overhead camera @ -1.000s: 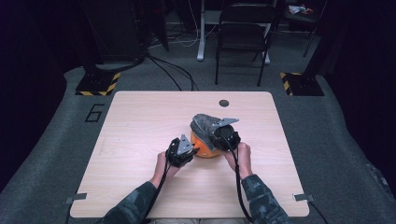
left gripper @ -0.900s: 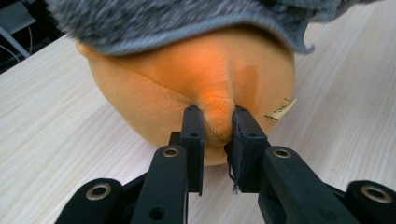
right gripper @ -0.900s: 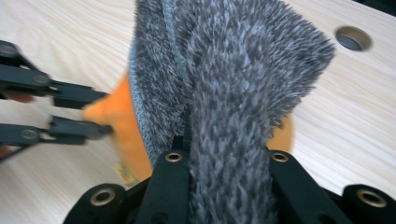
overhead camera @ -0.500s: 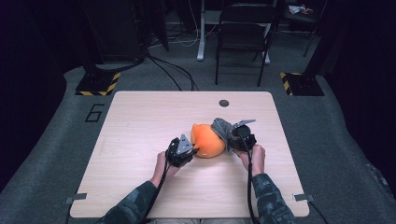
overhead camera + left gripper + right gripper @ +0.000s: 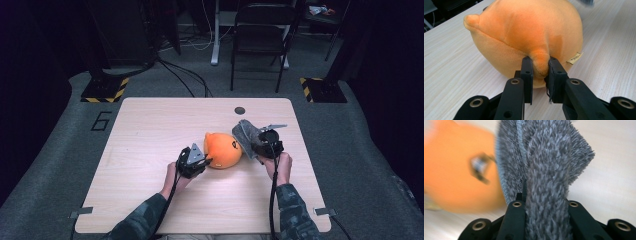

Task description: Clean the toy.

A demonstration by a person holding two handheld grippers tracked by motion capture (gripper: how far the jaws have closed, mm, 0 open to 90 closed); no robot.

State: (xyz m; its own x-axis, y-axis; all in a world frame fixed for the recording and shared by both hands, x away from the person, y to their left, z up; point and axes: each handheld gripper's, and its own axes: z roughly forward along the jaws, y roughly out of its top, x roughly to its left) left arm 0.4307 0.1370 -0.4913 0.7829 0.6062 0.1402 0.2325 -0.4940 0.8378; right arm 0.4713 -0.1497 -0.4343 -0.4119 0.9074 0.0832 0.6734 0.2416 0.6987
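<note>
A pale wooden table is standing on grey carpet in a dark room, with a folding chair waiting beyond its far edge and a small dark disc lying near the middle of that far edge. A round orange plush toy is resting on the table a little right of centre, closer to the near edge than the disc is. The left gripper is pinching a small nub of orange plush low on the toy's near side, its jaws pressing in on it from both sides. Just beside the toy, toward the right edge of the table, the right gripper is clamping a shaggy grey cloth, which is standing up between its jaws and touching the toy's side.
</note>
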